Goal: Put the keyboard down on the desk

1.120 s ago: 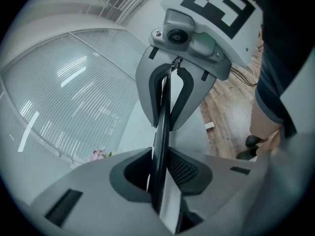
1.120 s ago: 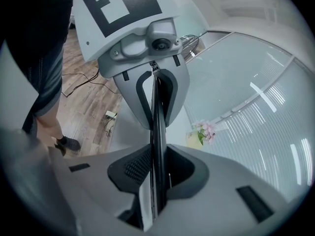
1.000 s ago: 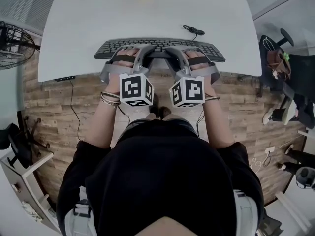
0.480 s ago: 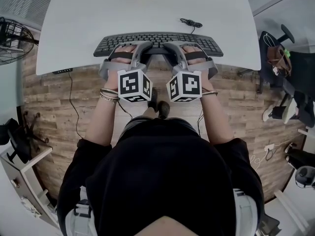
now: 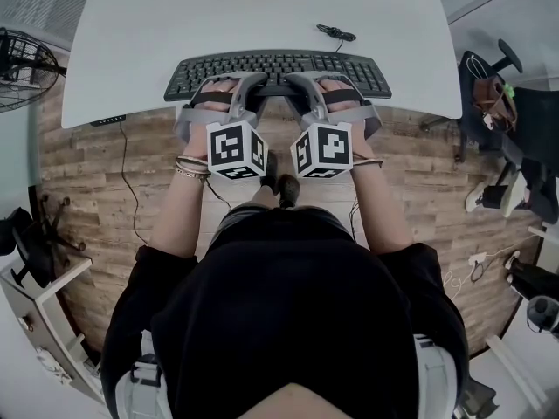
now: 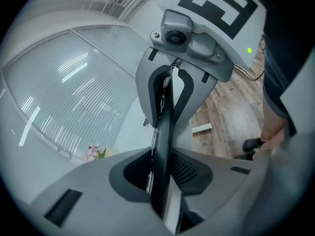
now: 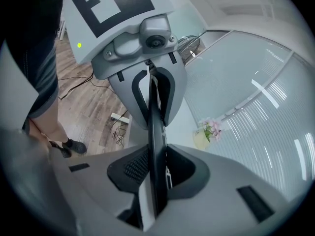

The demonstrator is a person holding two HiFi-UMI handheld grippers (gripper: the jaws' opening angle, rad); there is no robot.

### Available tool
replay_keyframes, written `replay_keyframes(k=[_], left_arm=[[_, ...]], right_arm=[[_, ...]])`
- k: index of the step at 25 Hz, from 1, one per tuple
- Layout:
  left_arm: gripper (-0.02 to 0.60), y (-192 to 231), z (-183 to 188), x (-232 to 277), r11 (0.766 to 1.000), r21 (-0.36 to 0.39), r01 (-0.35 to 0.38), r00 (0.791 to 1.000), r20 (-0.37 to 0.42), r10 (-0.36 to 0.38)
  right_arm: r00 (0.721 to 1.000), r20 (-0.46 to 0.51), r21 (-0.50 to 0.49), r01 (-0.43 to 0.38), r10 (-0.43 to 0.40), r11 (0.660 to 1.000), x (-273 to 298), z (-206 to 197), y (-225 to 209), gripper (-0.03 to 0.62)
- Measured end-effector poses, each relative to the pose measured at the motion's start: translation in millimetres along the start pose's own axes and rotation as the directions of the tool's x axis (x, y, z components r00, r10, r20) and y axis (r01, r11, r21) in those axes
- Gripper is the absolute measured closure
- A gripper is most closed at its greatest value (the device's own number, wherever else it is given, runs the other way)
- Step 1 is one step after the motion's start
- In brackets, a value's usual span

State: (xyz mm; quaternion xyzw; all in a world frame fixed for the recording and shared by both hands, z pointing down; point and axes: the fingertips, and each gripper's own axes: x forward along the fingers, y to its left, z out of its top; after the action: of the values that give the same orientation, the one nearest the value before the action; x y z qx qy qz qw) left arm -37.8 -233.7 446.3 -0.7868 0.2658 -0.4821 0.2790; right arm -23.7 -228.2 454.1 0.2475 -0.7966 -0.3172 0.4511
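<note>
A black keyboard [image 5: 279, 66] lies level over the front part of the white desk [image 5: 262, 7]; whether it touches the top I cannot tell. My left gripper [image 5: 255, 88] and right gripper [image 5: 297, 88] clamp its near edge side by side at the middle. In the left gripper view the keyboard [image 6: 162, 132] runs edge-on between the left gripper's [image 6: 160, 181] pads, and those jaws are opening slightly. The right gripper view shows the keyboard [image 7: 156, 132] pinched in my right gripper [image 7: 155, 181]. Its cable [image 5: 336, 33] lies coiled on the desk behind.
A fan [image 5: 22, 68] stands on the floor to the left of the desk. A chair with bags [image 5: 498, 94] is at the right. A small vase of pink flowers [image 7: 209, 129] sits at the desk's far side. Wood floor with cables lies below the desk's front edge.
Both grippers have carried the keyboard a little farther away from me, over the desk. The grips look the same.
</note>
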Motion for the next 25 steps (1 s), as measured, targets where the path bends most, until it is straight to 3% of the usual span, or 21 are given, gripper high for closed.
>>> replay_keyframes(k=[25], left_arm=[[0.451, -28, -6, 6, 0.999, -0.018, -0.027, 0.999, -0.038, 0.026]], right_arm=[[1.0, 0.004, 0.005, 0.027, -0.027, 1.0, 2, -7, 28, 0.48]])
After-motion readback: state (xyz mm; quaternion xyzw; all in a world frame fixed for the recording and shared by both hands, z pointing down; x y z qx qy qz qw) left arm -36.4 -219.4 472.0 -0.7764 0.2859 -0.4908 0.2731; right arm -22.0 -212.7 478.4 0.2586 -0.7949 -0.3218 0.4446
